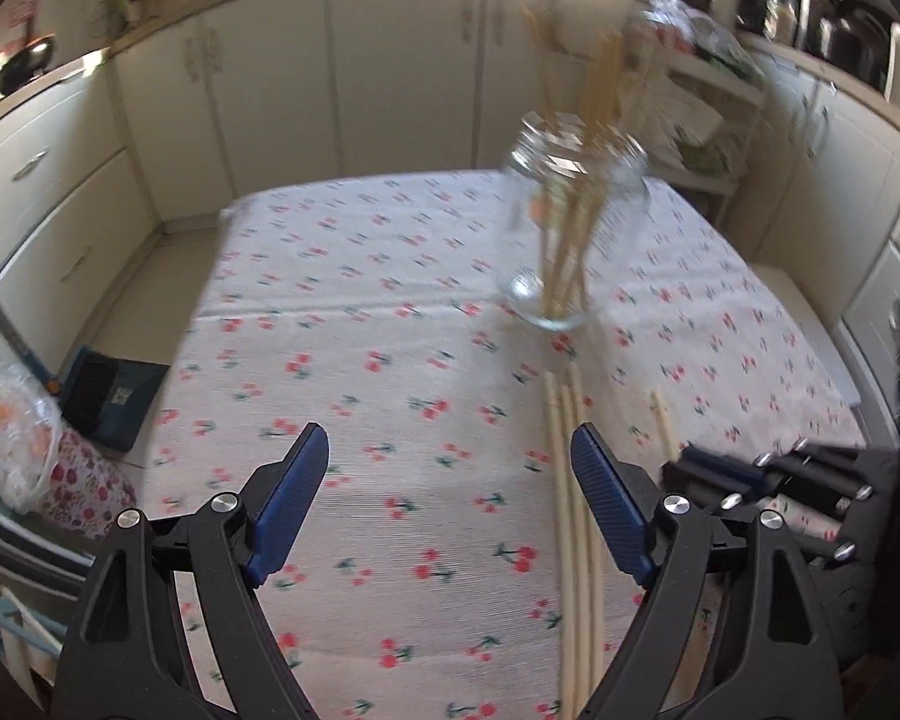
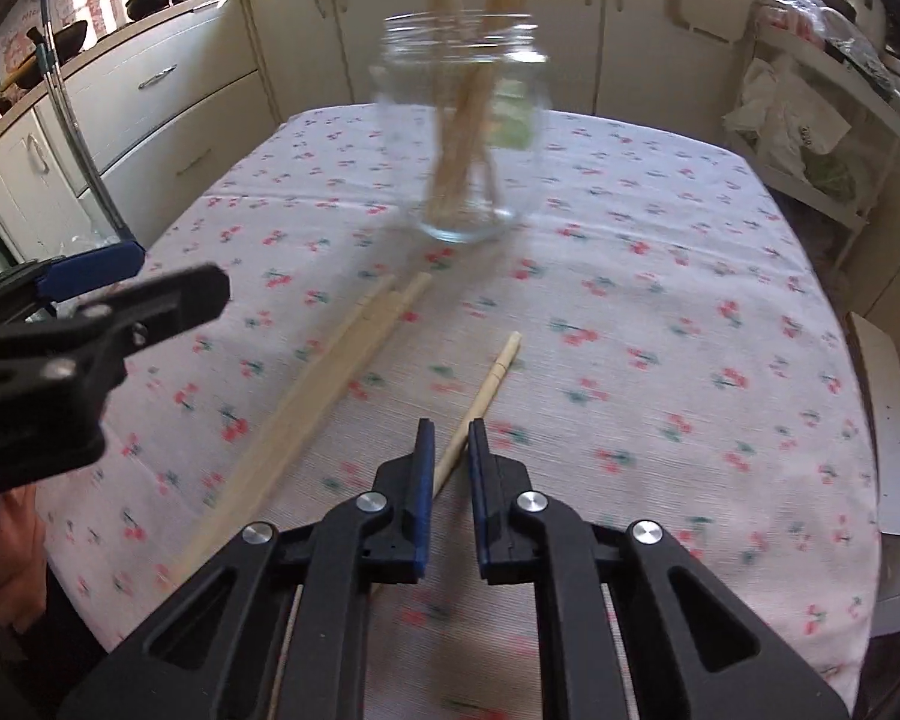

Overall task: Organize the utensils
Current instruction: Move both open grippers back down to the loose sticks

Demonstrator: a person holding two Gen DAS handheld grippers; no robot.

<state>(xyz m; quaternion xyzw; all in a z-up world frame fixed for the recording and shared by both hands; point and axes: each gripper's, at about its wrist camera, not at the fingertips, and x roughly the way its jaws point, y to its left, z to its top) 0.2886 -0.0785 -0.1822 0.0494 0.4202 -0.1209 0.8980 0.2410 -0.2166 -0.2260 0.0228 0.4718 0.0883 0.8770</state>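
One glass jar (image 2: pixel 459 126) stands upper centre. Four loose chopsticks on the cloth: a bundle of three (image 2: pixel 330 372) left of centre, one single (image 2: pixel 486 387) lower centre. Two grippers.

Cream kitchen cabinets (image 1: pixel 402 72) around a cherry-print tablecloth (image 2: pixel 660 324), bright daylight above.

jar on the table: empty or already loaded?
Loaded. The upright glass jar holds several chopsticks sticking out above its rim; more chopsticks lie on the tablecloth.
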